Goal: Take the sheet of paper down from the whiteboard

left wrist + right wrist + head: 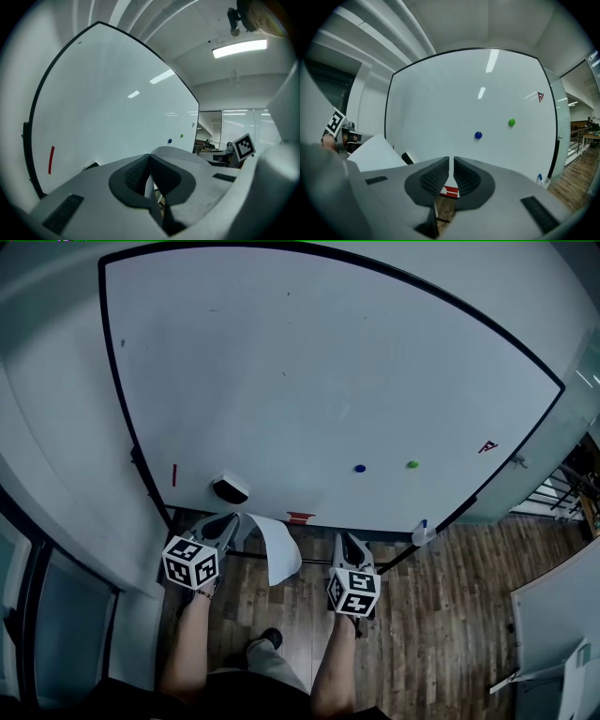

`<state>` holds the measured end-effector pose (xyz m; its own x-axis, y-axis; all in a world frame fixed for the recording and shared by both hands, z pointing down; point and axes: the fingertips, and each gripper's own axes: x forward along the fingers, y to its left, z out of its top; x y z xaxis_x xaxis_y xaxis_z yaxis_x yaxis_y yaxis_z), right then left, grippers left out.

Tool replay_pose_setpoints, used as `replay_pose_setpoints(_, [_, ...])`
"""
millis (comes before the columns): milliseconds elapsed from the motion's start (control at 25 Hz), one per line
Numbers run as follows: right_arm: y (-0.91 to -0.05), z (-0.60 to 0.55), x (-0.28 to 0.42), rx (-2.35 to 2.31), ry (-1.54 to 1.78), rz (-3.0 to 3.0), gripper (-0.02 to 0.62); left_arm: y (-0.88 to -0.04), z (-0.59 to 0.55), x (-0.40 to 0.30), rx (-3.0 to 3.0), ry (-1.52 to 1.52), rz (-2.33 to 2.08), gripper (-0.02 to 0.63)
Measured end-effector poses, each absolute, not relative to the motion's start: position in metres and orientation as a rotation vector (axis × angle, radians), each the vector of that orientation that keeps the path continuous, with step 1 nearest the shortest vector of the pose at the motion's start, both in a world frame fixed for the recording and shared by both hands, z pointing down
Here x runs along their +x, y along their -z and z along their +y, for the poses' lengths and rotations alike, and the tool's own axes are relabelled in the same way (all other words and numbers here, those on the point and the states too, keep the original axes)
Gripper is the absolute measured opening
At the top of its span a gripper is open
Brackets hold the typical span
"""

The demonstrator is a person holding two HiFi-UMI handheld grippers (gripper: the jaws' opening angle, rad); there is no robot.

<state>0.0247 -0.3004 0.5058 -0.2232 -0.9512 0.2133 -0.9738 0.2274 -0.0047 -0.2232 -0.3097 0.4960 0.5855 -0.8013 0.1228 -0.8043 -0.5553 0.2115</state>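
The whiteboard [328, 381] fills the head view, with a blue magnet [359, 468] and a green magnet [412, 465] on it at the lower right. The white sheet of paper [279, 554] hangs curled below the board's bottom edge, off the board. My left gripper [228, 521] is shut on the sheet's edge. In the left gripper view the paper [180, 152] runs between the pads of that gripper [150, 157] and curls over the right jaw. My right gripper [345, 540] is to the right of the sheet and holds nothing. Its jaws [451, 161] stand a narrow slit apart.
A black eraser [230, 488] and a short red strip [173, 474] sit at the board's lower left. A red item [300, 517] is at the bottom edge, and a blue-capped object [422, 532] at the tray's right end. Wooden floor [431, 615] lies below, a red triangle [487, 446] far right.
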Motion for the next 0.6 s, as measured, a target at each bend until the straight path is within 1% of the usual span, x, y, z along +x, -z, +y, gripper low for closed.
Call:
replay_pose_setpoints(240, [-0.505,-0.281,0.017,1.823,-0.193,-2.316,0.028,-0.494,-0.291,-0.222,2.580,-0.023,-1.329,0.021])
replay_pose_setpoints(600, [-0.498,-0.287,0.027,1.759,-0.153,-2.370,0.025,-0.484,-0.284,-0.206,2.567,0.008,-1.379,0.021])
